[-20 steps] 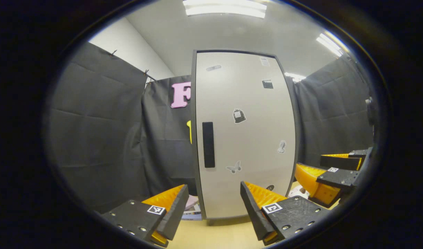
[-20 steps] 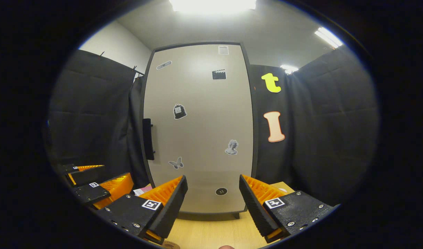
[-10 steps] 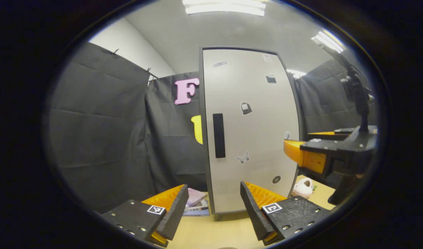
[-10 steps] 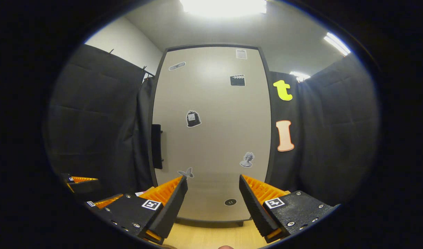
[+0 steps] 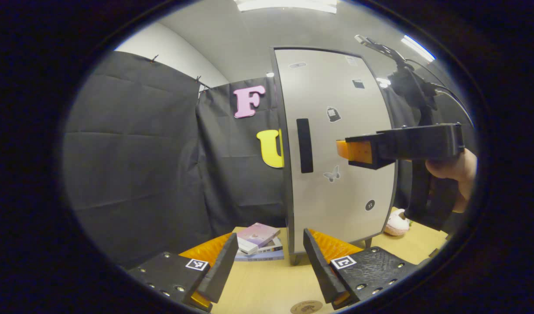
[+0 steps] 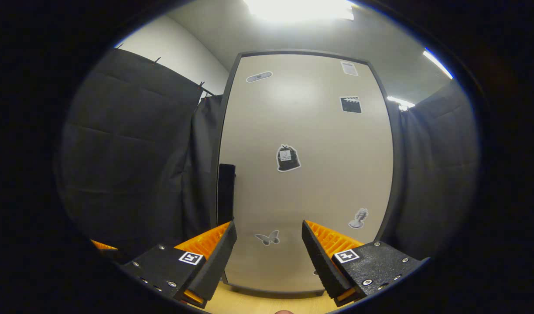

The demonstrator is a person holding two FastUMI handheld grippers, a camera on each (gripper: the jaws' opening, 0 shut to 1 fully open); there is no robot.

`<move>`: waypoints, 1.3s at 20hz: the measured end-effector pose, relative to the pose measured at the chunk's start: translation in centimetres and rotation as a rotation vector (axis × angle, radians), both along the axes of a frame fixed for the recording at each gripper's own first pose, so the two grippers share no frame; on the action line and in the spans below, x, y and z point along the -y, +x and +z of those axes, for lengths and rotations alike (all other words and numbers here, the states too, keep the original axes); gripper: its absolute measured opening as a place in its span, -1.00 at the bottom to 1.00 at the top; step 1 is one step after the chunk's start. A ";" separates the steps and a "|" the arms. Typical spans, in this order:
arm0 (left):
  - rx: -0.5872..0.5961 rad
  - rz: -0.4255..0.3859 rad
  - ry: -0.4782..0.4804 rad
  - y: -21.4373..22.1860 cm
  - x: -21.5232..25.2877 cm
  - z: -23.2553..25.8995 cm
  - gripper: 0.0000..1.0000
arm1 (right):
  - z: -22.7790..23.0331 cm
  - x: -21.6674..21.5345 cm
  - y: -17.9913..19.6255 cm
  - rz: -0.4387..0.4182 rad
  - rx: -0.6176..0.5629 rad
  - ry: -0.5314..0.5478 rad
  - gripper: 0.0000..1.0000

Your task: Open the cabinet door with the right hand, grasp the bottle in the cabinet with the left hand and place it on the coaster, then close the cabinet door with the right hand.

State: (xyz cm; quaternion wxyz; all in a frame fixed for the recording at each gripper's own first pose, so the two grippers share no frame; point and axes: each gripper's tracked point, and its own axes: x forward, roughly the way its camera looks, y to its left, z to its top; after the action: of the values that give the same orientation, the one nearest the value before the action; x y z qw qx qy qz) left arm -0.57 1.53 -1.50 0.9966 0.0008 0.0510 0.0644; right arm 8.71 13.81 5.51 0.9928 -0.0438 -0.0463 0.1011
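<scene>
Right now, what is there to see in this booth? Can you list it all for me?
cabinet: one, pale grey door in a dark frame, shut, standing on the table
handle: one, black, upright bar near the door's left edge
stickers: several, black and grey, scattered over the door
table: one, light wood, under the cabinet
books: a small stack, pink on top, left of the cabinet's foot
coaster: one, brown, round, on the table at the near edge
soft toy: one, pinkish white, right of the cabinet
left gripper: one, open, low over the table
right gripper: one, open, raised toward the door
hand: one, holding the right gripper
</scene>
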 end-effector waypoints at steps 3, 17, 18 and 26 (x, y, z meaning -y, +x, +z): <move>0.027 0.021 0.010 0.1 -0.1 1.1 0.82 | 1.0 -2.5 1.9 0.024 0.015 -0.009 0.88; 0.200 0.176 0.090 -0.5 -2.5 5.0 0.72 | -2.1 -7.6 7.3 0.047 -0.153 0.068 -0.27; 0.213 0.174 0.102 -0.8 -2.5 5.3 0.82 | -2.5 -7.8 8.1 0.044 -0.155 0.050 -0.29; 0.186 0.040 -0.008 0.5 0.1 4.0 0.62 | -2.6 -7.6 7.3 0.098 -0.143 0.011 -0.53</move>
State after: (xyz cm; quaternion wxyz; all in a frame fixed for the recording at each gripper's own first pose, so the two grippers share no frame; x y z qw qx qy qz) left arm -0.08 1.39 2.51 0.9956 -0.0104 -0.0417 0.0837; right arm 15.97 21.41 2.95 0.9877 -0.0286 0.0218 0.1520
